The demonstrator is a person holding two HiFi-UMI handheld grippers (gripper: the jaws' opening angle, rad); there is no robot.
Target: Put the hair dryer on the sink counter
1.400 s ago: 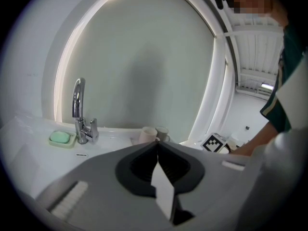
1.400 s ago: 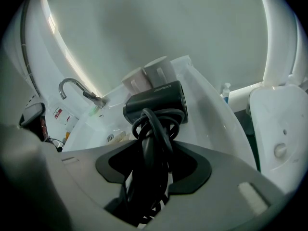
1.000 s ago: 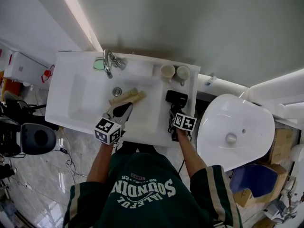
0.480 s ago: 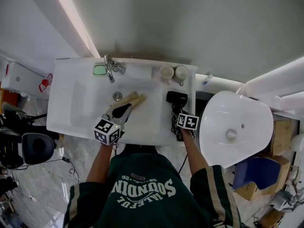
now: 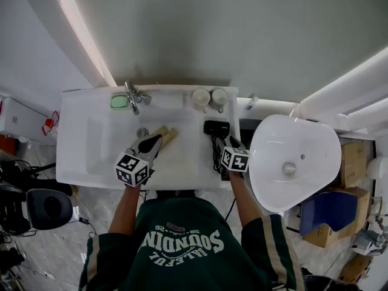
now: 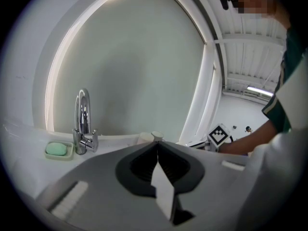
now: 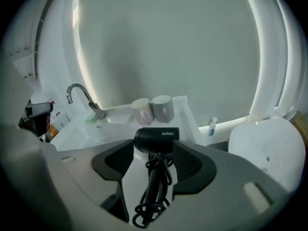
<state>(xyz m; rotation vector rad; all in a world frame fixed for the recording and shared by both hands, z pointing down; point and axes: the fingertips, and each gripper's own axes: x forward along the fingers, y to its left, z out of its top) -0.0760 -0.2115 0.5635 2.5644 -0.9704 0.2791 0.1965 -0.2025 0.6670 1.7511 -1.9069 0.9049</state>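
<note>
Risks snagging the coiled cord (image 7: 151,196) and dragging the hair dryer (image 5: 216,128), lying ungripped near the table's (image 5: 79,132) right edge between the right gripper's (image 7: 154,153) wide-open jaws, off it; left gripper's (image 6: 157,150) jaws closed on nothing.

One hair dryer (image 7: 156,139), two cups (image 7: 141,109), one faucet (image 5: 131,96), one green soap bar (image 6: 57,149), one small bottle (image 7: 212,125), one toilet (image 5: 295,162). Two claws: left claw (image 5: 162,133), right claw (image 5: 218,144).
</note>
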